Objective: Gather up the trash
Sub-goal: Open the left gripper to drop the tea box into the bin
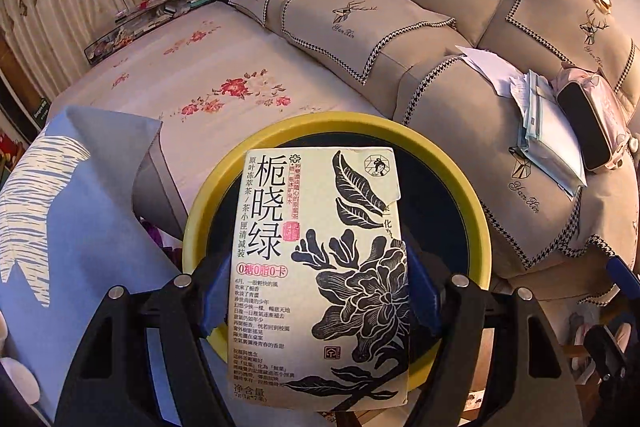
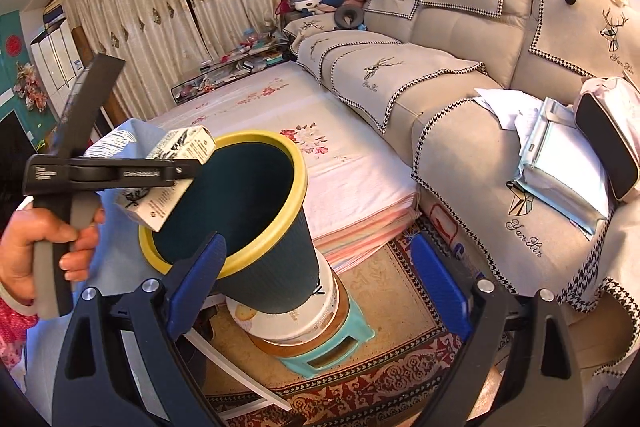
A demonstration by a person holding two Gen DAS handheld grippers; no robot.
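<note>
My left gripper (image 1: pixel 320 291) is shut on a cream tea box (image 1: pixel 320 267) printed with black flowers and Chinese text. It holds the box right above the mouth of a dark bin with a yellow rim (image 1: pixel 476 203). In the right wrist view the same box (image 2: pixel 172 175) hangs in the left gripper (image 2: pixel 160 173) over the near-left rim of the bin (image 2: pixel 276 227). My right gripper (image 2: pixel 318 283) is open and empty, with its blue fingers (image 2: pixel 196 275) either side of the bin's near wall.
The bin stands on a white tub and a teal stool (image 2: pixel 328 351) on a patterned rug. A floral mattress (image 2: pixel 304 143) lies behind it. A beige sofa (image 2: pixel 460 75) at right carries papers (image 2: pixel 556 155) and a pink pouch (image 2: pixel 608 135). A blue bag (image 1: pixel 72 227) sits left.
</note>
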